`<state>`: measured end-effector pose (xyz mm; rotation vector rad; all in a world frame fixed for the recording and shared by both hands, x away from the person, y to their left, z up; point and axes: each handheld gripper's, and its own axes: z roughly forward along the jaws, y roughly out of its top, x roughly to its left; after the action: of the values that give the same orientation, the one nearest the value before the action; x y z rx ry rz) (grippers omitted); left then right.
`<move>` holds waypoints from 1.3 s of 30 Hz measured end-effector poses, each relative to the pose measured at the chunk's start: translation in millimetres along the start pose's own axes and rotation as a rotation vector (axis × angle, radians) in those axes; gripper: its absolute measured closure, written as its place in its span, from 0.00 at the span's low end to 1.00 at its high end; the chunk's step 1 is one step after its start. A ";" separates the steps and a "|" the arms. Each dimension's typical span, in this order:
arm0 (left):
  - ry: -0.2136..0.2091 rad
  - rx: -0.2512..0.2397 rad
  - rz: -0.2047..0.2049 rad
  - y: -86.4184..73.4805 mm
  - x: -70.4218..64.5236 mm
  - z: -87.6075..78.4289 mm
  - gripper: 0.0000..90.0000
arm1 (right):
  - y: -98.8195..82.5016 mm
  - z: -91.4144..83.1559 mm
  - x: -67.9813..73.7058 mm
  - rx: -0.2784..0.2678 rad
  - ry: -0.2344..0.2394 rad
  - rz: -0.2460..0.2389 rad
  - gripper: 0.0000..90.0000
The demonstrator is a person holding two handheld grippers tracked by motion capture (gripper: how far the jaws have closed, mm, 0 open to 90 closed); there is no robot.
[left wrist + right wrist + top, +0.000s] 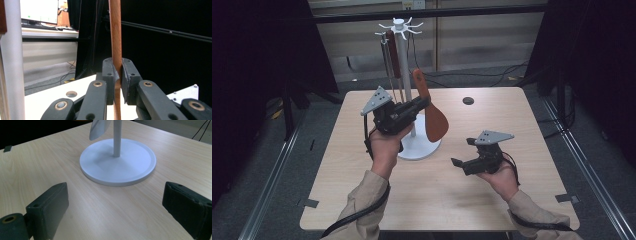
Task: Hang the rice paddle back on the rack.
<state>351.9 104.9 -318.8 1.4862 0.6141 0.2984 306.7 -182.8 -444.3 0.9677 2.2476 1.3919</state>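
While the left hand-held gripper point(424, 103) is clamped on the wooden handle of a brown spatula point(435, 120), it holds the tool raised off the tabletop point(492, 105), handle up and blade down, just beside the pole of the white utensil stand point(404, 37) that sits a little left of the tabletop's middle. In the left gripper view the spatula handle point(115, 37) runs upright between the two pads. The right hand-held gripper point(464, 151) rests low near the front right of the tabletop, jaws spread wide with nothing between them, facing the stand's round base point(118, 162).
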 end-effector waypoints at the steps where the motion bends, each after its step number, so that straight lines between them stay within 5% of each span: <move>1: -0.003 -0.003 0.004 1.2 0.2 0.4 0.92 | -0.7 0.2 -0.1 0.005 -0.002 -0.004 0.07; 16: -0.002 -0.062 -0.007 18.5 5.7 2.1 0.92 | -1.7 -1.3 -4.1 -0.006 -0.012 0.006 0.07; 39: 0.009 -0.090 0.035 45.7 12.6 9.9 0.92 | 0.0 -2.8 -6.2 -0.013 0.000 0.005 0.07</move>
<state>375.9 107.4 -276.8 1.4107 0.5752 0.3554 309.5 -188.9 -443.4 0.9696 2.2349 1.4065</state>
